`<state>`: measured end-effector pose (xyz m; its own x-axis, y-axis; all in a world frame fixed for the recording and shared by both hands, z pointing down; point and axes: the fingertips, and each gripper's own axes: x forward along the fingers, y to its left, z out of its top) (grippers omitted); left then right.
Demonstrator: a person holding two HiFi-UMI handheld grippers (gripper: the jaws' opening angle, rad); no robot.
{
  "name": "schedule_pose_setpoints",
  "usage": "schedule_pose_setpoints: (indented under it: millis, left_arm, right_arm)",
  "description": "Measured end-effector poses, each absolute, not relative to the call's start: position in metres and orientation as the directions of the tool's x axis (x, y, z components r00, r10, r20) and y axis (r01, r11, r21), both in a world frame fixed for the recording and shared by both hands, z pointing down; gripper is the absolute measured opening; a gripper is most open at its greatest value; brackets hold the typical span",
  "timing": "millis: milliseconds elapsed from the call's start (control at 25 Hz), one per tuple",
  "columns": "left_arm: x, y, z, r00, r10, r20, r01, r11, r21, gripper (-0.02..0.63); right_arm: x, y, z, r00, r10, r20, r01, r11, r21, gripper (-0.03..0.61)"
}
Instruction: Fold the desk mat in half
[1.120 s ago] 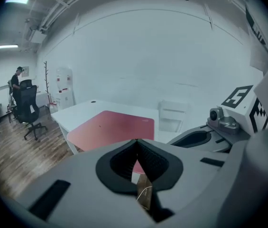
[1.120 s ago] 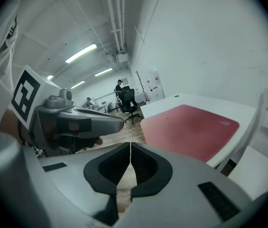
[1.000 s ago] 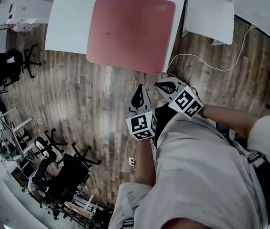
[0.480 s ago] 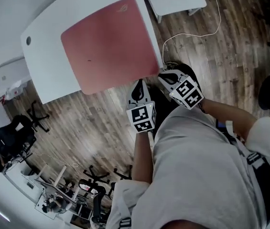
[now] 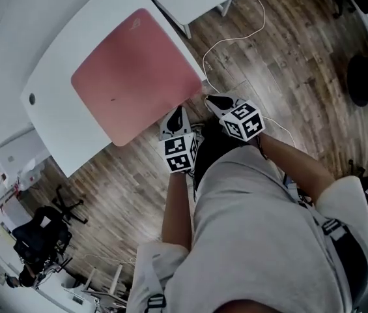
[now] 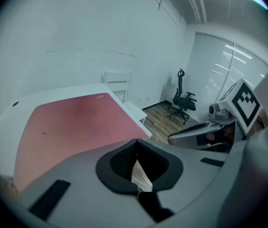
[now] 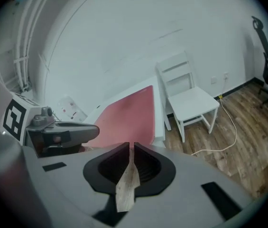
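Head view leaves the near floor hidden behind the person's grey-shirted torso (image 5: 268,240), and a small mark at the far corner of the pink rectangular desk mat (image 5: 135,77) is too small to read. The mat lies flat and unfolded, with one dark speck on it, and reaches the near edge of the white counter (image 5: 47,103). Closed and empty, the left tool (image 5: 175,114) and the right tool (image 5: 212,99) hang just beside that edge.

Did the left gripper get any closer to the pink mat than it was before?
Yes. The left gripper moved toward the desk mat; the gap of floor between them has nearly closed.
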<state>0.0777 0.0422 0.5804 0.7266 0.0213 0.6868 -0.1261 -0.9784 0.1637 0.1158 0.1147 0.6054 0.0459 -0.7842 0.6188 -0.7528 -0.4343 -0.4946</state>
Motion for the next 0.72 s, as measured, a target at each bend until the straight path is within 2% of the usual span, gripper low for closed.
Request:
schedule_pose_setpoints:
  millis: [120,160,240,440,720]
  left_arm:
    - [0.089,0.043,0.578,0.717,0.043,0.696,-0.106,-0.980,0.170,0.012]
    - [0.092,0.043,0.578,0.713,0.043,0.699,-0.109,-0.979,0.172,0.012]
    - [0.093,0.045,0.581,0.707,0.040,0.706,-0.123,-0.976,0.178,0.012]
    - [0.078,0.043,0.599,0.663,0.000,0.749,-0.183,-0.970,0.162,0.012]
    - [0.074,0.042,0.602,0.633,-0.064,0.771,-0.248,-0.961,0.124,0.012]
  right_arm:
    - [0.128,0.115,0.617,0.067,-0.788,0.612,-0.673,-0.489,-0.555,0.046]
    - [0.133,0.114,0.621,0.070,-0.792,0.607,-0.649,-0.498,-0.575,0.064]
    - [0.141,0.111,0.631,0.078,-0.802,0.593,-0.612,-0.508,-0.606,0.147]
    - [0.147,0.107,0.662,0.096,-0.806,0.585,-0.503,-0.546,-0.670,0.149]
    - [0.167,0.091,0.678,0.064,-0.849,0.524,-0.401,-0.503,-0.766,0.158]
